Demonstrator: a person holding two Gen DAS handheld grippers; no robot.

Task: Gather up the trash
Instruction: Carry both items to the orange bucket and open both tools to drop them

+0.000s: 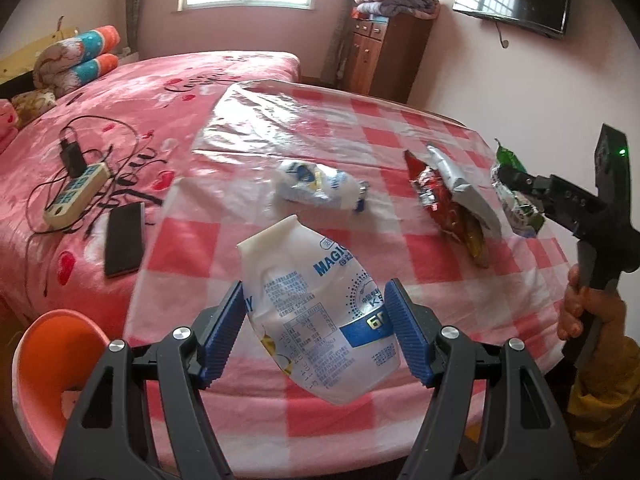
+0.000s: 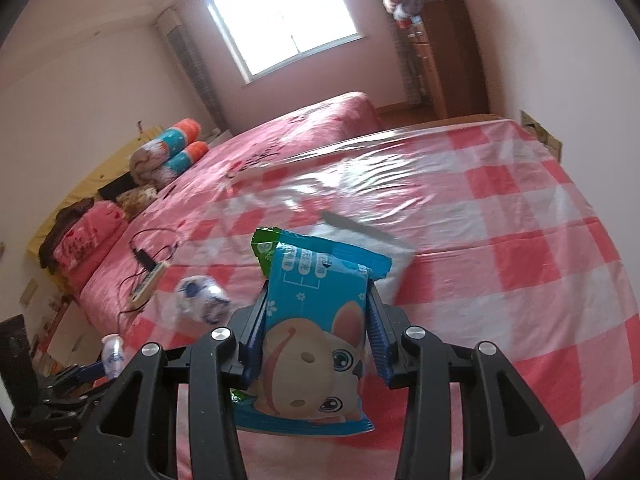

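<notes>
My left gripper [image 1: 318,320] is shut on a white and blue plastic pouch [image 1: 320,312] and holds it above the checked table [image 1: 280,412]. My right gripper [image 2: 318,320] is shut on a blue snack packet with a cartoon face [image 2: 316,344], lifted over the table [image 2: 520,280]; it also shows in the left wrist view [image 1: 520,200] at the right. A crumpled white and blue wrapper [image 1: 316,186] and a red and silver snack bag [image 1: 452,200] lie on the table. The crumpled wrapper shows in the right wrist view [image 2: 200,304].
An orange-pink chair [image 1: 52,356] stands at the table's near left corner. On the pink bed [image 1: 160,80] lie a power strip with cables [image 1: 76,194] and a black phone [image 1: 124,238]. A wooden cabinet [image 1: 384,52] stands at the back wall.
</notes>
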